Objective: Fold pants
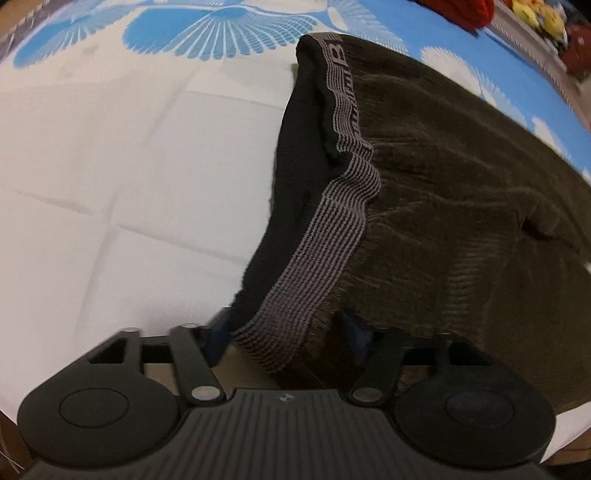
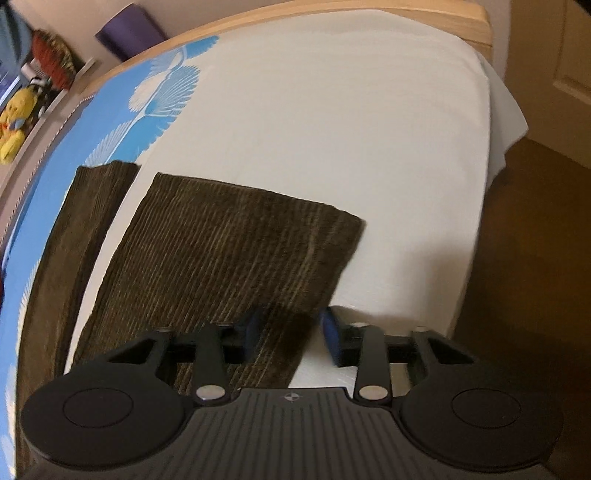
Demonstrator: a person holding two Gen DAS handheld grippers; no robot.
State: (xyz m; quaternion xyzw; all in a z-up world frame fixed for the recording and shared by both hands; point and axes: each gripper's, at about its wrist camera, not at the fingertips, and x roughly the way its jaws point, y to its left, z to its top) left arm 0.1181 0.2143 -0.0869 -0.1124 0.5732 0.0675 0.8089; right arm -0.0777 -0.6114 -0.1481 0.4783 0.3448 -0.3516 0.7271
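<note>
With the pants [image 1: 443, 184] spread near the bed [image 2: 332, 110] edge, the left gripper [image 1: 284, 332] straddles the waistband [image 1: 325, 240], right gripper [image 2: 291, 332] gaping over a leg [image 2: 221, 251]: either could pinch one layer only

a home bedroom: the work surface is a bed [image 2: 332, 129] with a white quilted sheet [image 1: 110, 166] and a blue cover printed with white fan shapes [image 1: 221, 40], framed by a light wooden bedframe [image 2: 476, 22]. beside it a shelf [image 2: 55, 99] holds yellow plush toys [image 2: 14, 125], and a panelled door [image 2: 569, 55] stands past the bed's corner above brown floor [image 2: 524, 258].
</note>
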